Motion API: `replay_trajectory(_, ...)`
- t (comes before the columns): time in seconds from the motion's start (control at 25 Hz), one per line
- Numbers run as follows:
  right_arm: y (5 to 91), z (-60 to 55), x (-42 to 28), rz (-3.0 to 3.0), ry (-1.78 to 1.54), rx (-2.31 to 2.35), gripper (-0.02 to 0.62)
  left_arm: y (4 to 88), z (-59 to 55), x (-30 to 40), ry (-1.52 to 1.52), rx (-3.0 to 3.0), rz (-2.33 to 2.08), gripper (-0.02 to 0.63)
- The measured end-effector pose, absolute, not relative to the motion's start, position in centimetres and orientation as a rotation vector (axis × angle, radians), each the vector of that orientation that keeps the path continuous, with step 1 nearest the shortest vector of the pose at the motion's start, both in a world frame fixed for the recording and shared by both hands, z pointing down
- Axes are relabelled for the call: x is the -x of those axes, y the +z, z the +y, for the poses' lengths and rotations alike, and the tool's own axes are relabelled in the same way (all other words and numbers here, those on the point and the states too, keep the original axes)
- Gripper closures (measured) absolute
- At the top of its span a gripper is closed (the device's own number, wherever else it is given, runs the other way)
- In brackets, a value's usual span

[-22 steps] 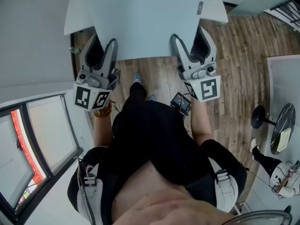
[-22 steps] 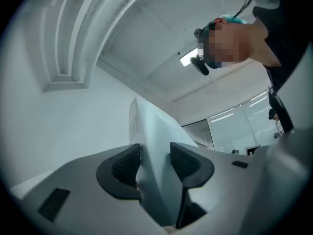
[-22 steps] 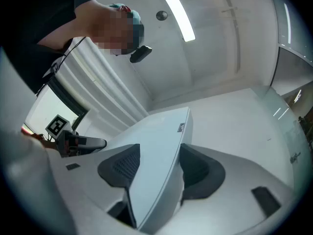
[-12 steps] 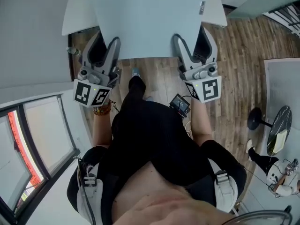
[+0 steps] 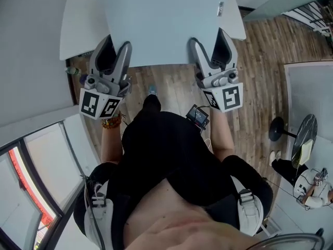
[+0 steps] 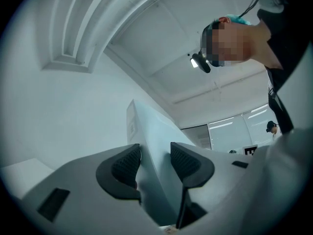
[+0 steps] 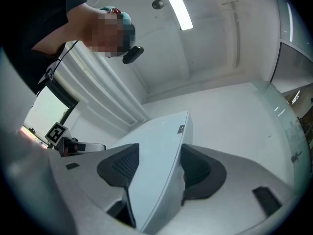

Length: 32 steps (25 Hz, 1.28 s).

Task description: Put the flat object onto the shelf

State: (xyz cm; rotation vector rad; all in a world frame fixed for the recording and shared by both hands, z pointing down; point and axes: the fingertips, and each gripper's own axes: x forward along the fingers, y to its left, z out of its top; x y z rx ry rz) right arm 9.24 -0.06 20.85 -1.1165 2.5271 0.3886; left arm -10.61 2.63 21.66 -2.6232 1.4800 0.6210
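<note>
The flat object (image 5: 166, 25) is a wide pale grey-blue board, held level in front of me over the floor. My left gripper (image 5: 113, 45) is shut on its near edge at the left, and my right gripper (image 5: 210, 38) is shut on the near edge at the right. In the left gripper view the board (image 6: 159, 141) runs up between the two dark pads (image 6: 124, 165). The right gripper view shows the board (image 7: 161, 141) between its pads (image 7: 195, 169) too. A white surface (image 5: 78, 25) shows past the board's left and right sides; whether it is the shelf I cannot tell.
Wooden floor (image 5: 260, 72) lies below and to the right. A white table (image 5: 312, 92) and a round dark stand (image 5: 304, 139) are at the right edge. A window frame (image 5: 36, 155) fills the lower left. A small device (image 5: 199, 116) hangs at my right wrist.
Both grippers and the board have stayed nearly still in the view. The white surface behind the board has slid to the left, and the window has dropped lower.
</note>
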Motion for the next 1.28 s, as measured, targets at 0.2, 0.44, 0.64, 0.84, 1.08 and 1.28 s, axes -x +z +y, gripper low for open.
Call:
replay_trajectory(0.2,20.8,-7.2,-7.8,2.515,0.403,1.18,0.341,21.7,-5.3,12.2,0.653,2.658,1.418,0.414)
replay_trajectory(0.44,20.8,-11.0,-6.0,2.499,0.394,1.216,0.341,21.5,-9.4,14.1,0.666,2.672,1.38,0.414)
replay_trajectory(0.64,21.4,-12.9,-5.5,2.503,0.359,1.235,0.341,21.7,-11.4,14.6,0.653,2.684,1.369,0.414)
replay_trajectory(0.84,22.1,-14.6,-5.6,2.519,0.327,1.232,0.341,22.5,-12.9,14.6,0.645,2.704,1.386,0.414)
replay_trajectory(1.08,24.9,-16.7,-5.1,2.557,0.271,1.209,0.341,25.1,-14.3,15.0,0.627,2.71,1.448,0.414)
replay_trajectory(1.28,27.3,-18.0,-4.8,2.601,0.192,1.205,0.341,27.6,-15.2,15.2,0.597,2.754,1.52,0.414)
